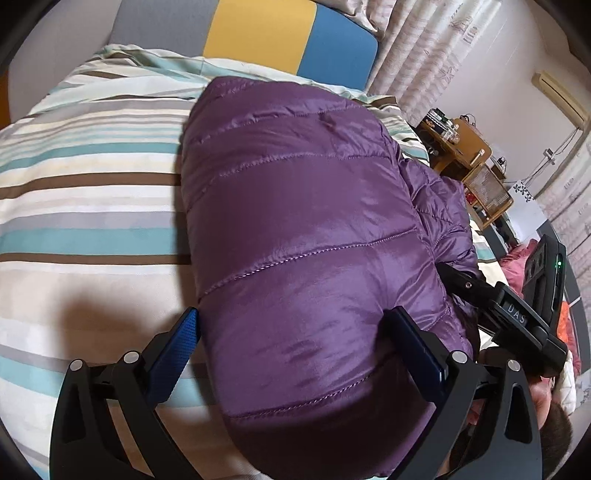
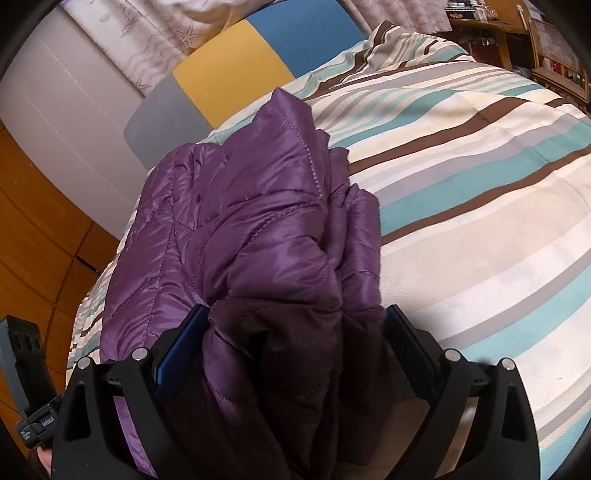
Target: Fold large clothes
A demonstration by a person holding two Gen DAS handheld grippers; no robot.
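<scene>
A purple quilted puffer jacket lies folded on a striped bedspread. My left gripper is open, its jaws spread wide over the jacket's near edge; the left finger sits beside the fabric and the right one rests on it. In the right wrist view the jacket is bunched into thick folds. My right gripper has its jaws wide, with a thick bundle of the jacket's dark lining filling the gap between them. The right gripper also shows in the left wrist view, at the jacket's right side.
A grey, yellow and blue headboard stands at the far end of the bed. Curtains hang behind it. A wooden bedside cabinet stands to the right. A wooden floor lies left of the bed.
</scene>
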